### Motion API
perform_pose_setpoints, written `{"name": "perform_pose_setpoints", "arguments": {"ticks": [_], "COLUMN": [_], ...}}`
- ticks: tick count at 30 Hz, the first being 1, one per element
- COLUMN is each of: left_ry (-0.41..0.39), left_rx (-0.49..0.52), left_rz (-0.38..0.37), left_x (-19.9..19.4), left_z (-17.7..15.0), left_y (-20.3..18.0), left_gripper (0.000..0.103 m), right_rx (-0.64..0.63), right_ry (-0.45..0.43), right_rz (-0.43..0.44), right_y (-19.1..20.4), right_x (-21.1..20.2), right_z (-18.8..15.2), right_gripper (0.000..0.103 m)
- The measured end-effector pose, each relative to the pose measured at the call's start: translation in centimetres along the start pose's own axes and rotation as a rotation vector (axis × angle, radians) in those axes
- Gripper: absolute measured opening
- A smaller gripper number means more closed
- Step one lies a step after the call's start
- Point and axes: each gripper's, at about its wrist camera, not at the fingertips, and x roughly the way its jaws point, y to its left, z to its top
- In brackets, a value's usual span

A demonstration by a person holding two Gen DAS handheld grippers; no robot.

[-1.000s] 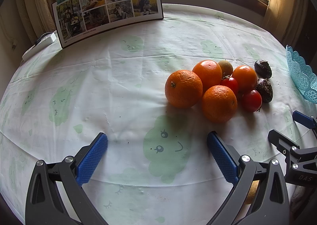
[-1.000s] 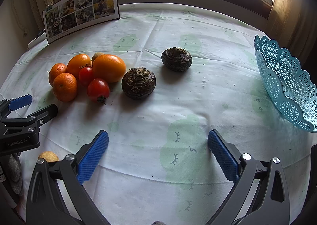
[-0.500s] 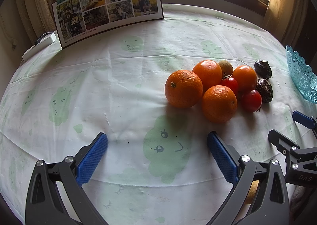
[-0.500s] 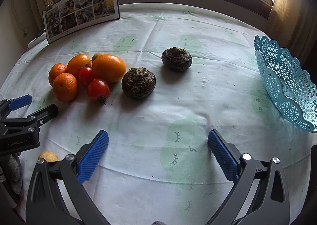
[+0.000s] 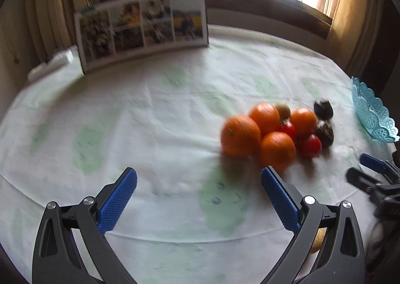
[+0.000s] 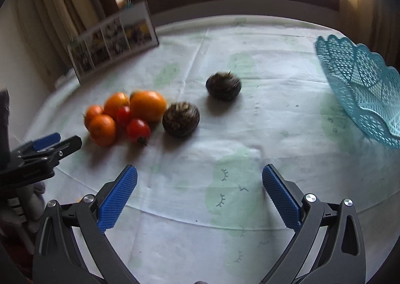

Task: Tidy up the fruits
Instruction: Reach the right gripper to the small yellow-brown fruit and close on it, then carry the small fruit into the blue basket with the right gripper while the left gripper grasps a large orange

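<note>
A cluster of fruit lies on the white tablecloth: several oranges (image 5: pixel 240 135) (image 6: pixel 148 105), two red tomatoes (image 5: pixel 310 146) (image 6: pixel 138 129), a small brownish fruit (image 5: pixel 283 110) and two dark brown round fruits (image 6: pixel 181 119) (image 6: pixel 223 86). A turquoise lattice basket (image 6: pixel 360 84) stands at the right; it also shows in the left wrist view (image 5: pixel 372 114). My left gripper (image 5: pixel 199 195) is open and empty, just short of the oranges. My right gripper (image 6: pixel 200 194) is open and empty, short of the dark fruits.
A photo calendar (image 5: pixel 142 29) stands at the back left by the window, with a white remote (image 5: pixel 52 64) beside it. A yellowish object (image 5: pixel 318 240) sits low behind the left gripper. Curtains hang on both sides. The table edge curves close below both grippers.
Both views have shifted and blurred: both grippers have lifted and tilted, so the fruit and basket sit lower and farther in view. Jaws stay open. No fruit has moved.
</note>
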Motion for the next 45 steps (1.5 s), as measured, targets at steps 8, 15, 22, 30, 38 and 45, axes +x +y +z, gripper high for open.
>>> {"name": "perform_pose_setpoints", "arguments": {"ticks": [8, 15, 22, 30, 38, 45], "left_ry": [-0.041, -0.027, -0.032, -0.025, -0.038, -0.034], "left_rx": [0.030, 0.007, -0.013, 0.003, 0.120, 0.168], "left_rz": [0.068, 0.070, 0.070, 0.078, 0.065, 0.030], "left_x": [0.2, 1.1, 1.1, 1.3, 1.5, 2.3], "left_z": [1.3, 0.7, 0.7, 0.7, 1.2, 1.9], "left_y": [-0.2, 0.5, 1.2, 1.0, -1.5, -3.0], "left_gripper": [0.098, 0.098, 0.098, 0.098, 0.090, 0.078], "right_rx": [-0.021, -0.184, -0.266, -0.337, -0.244, -0.205], "right_ry": [-0.062, -0.001, 0.052, 0.084, 0.044, 0.011], "right_rz": [0.107, 0.165, 0.201, 0.204, 0.195, 0.189], "right_y": [2.7, 7.8, 10.3, 11.7, 9.1, 7.8], "right_x": [-2.7, -2.1, -0.9, -0.5, -0.9, -1.5], "right_z": [-0.9, -3.5, -4.6, -5.7, -4.4, -4.1], "right_gripper": [0.101, 0.077, 0.057, 0.030, 0.030, 0.030]}}
